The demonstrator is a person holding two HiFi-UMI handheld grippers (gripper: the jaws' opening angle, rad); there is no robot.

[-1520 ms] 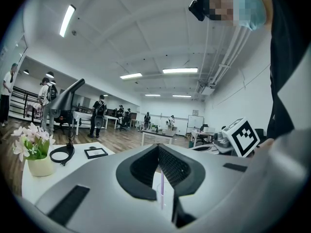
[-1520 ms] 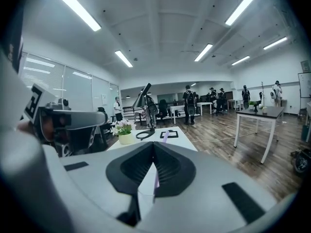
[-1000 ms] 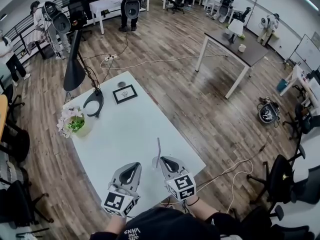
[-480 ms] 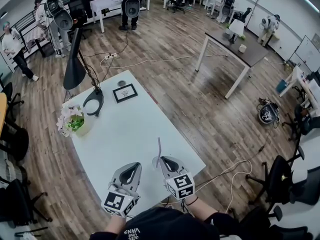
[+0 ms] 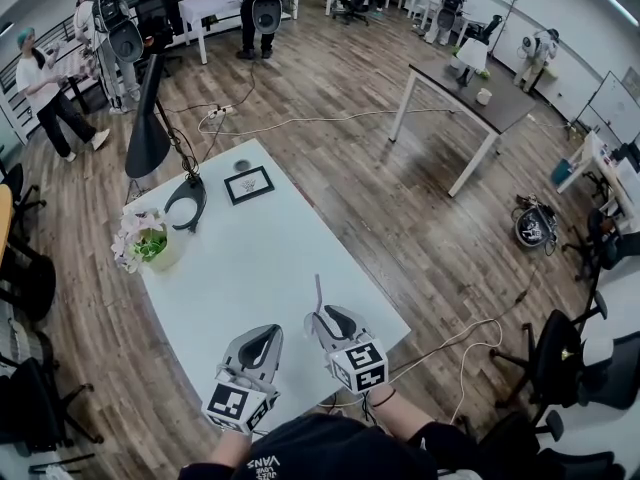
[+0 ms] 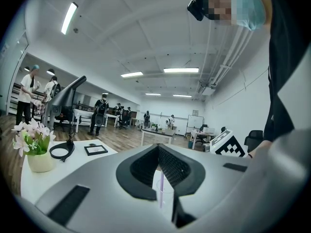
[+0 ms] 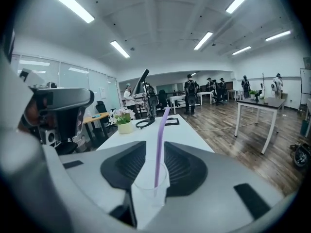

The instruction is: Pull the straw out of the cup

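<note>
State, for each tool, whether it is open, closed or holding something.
Left tool: closed, holding nothing.
Right tool: open, jaws just been opening; purple straw stands between them, unpressed.

White table [image 5: 262,260]: lamp [image 5: 148,143], framed picture [image 5: 249,185], flower pot [image 5: 158,254], cup [image 7: 150,183]

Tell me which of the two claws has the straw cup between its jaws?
The right gripper: the clear cup with its purple straw stands between its jaws, which have just been opening. The left gripper, jaws together, sits off to its side.
</note>
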